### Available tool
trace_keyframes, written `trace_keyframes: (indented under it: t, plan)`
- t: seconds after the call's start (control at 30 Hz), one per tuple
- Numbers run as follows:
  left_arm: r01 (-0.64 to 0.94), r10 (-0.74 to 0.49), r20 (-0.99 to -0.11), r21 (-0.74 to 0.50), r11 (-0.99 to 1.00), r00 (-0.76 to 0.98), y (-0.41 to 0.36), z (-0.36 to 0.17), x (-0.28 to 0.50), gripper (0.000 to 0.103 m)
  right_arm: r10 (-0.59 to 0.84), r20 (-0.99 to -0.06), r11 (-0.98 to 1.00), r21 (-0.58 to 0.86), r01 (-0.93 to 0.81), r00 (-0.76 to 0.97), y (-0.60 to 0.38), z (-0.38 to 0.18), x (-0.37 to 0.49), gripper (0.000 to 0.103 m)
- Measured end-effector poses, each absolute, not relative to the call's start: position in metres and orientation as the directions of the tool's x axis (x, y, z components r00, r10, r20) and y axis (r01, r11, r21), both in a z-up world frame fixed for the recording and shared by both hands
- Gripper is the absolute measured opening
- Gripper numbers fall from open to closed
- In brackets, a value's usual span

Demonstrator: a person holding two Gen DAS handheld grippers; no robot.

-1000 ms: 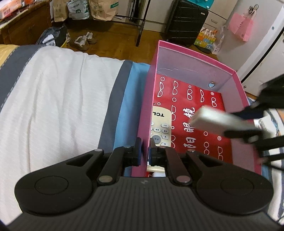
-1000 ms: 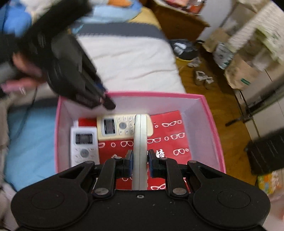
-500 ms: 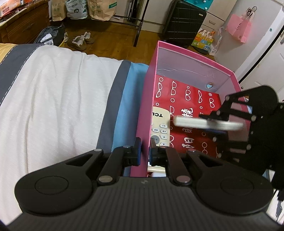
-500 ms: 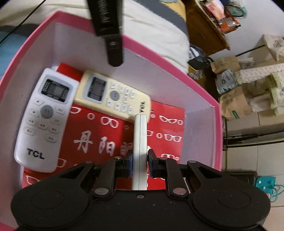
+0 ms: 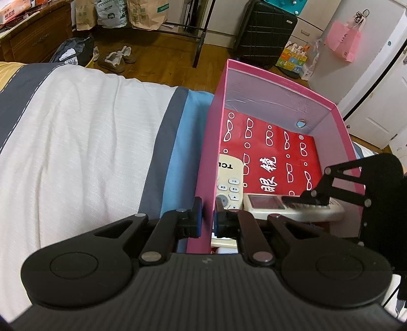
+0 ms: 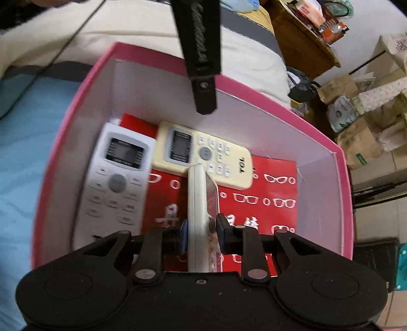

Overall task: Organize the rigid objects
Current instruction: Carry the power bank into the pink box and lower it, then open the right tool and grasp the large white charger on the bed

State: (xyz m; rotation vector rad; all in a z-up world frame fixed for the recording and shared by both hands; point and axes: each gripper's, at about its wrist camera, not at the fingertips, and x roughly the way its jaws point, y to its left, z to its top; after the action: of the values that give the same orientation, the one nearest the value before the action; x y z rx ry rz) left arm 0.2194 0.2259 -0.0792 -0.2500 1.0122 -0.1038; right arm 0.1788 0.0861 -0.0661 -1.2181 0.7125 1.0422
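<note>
A pink box [image 5: 267, 101] with a red glasses-print lining sits on the bed. My left gripper [image 5: 206, 216] is shut on its near side wall, one finger [image 6: 203, 91] reaching inside. Two remotes lie flat in the box: a cream TCL one [image 6: 216, 157] and a white one [image 6: 114, 183]. My right gripper [image 6: 202, 229] hangs low inside the box. Its jaws are opening around a third, pale remote [image 6: 201, 203], which tips over between them with small gaps at the pads. In the left wrist view this remote [image 5: 264, 203] rests on the lining under the right gripper [image 5: 305, 201].
The bed has a white, grey and blue striped cover [image 5: 89, 152]. Beyond it lie a wooden floor with shoes [image 5: 117, 57], paper bags [image 5: 147, 12], a black suitcase [image 5: 264, 33] and a wooden cabinet [image 6: 305, 38]. A small round disc [image 5: 302, 124] sits on the box's far wall.
The right gripper came down into the box with the pale remote and its jaws spread; the remote now leans over on the lining. The left gripper kept its hold on the box wall.
</note>
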Motion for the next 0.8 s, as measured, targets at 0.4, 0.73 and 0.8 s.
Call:
trace_keyframes:
  t: [0.4,0.73,0.8]
  plan:
    - [-0.035,-0.197,-0.826,-0.253,0.967,0.528,0.225,-0.079,0.219,0.008,0.384,-0.909,0.357,-0.016,-0.934,0.163,0.056,-0.019,0.218,0.036]
    - [-0.029,-0.187,-0.830,-0.237,0.971,0.525,0.223,-0.077,0.220,0.007,0.470,-0.833,0.747,0.199,-0.634,0.292,-0.043,0.029,0.233,0.036]
    - [-0.030,-0.184,-0.832,-0.234,0.972,0.524,0.222,-0.077,0.221,0.007,0.477,-0.824,0.784,0.242,-0.572,0.305,-0.063,0.023,0.227,0.037]
